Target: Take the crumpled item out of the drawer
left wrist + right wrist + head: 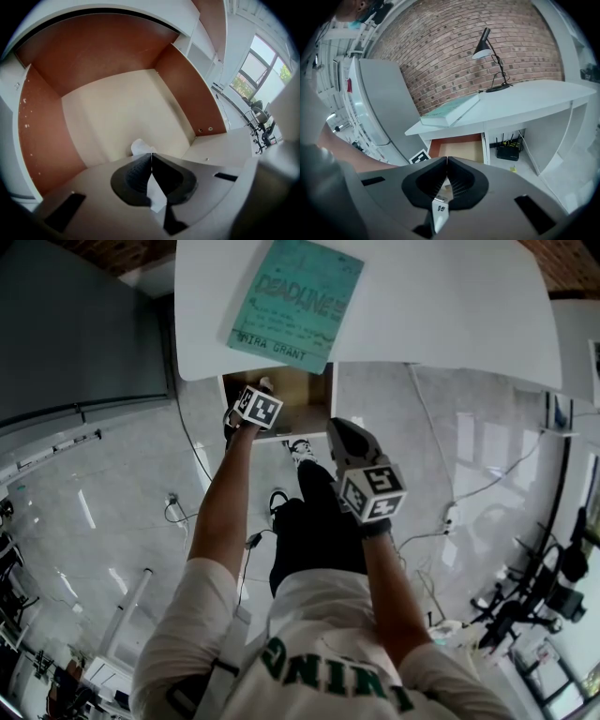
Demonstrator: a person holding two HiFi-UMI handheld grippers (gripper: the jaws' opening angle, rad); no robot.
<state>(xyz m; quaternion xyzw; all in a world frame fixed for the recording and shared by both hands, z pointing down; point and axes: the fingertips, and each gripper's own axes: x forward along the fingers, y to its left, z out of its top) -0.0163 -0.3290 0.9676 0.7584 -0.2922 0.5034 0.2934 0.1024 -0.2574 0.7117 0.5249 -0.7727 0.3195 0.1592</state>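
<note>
The white desk (450,306) stands over the open drawer (117,108). Inside the drawer, my left gripper (151,156) is clamped on the white crumpled item (139,147). My right gripper (446,161) hangs outside the drawer, jaws together, empty.

Left tool (151,155) clamped — right tool (446,160) closed.

Counts:
- 1 white flat-topped desk (450,306), top of the head view.
- 1 open drawer with brown wooden walls (42,131).
- 1 teal book (298,301), top centre of the head view.
- 1 crumpled white paper scrap (140,147), lower centre of the left gripper view.
- 2 grey handheld grippers: left gripper (151,158) and right gripper (446,161).
- 1 black desk lamp (490,61), upper centre of the right gripper view.
- 1 black box with antennas (508,152), lower right of that view.
- 2 white-and-dark shoes (300,451), mid-frame in the head view.
</note>
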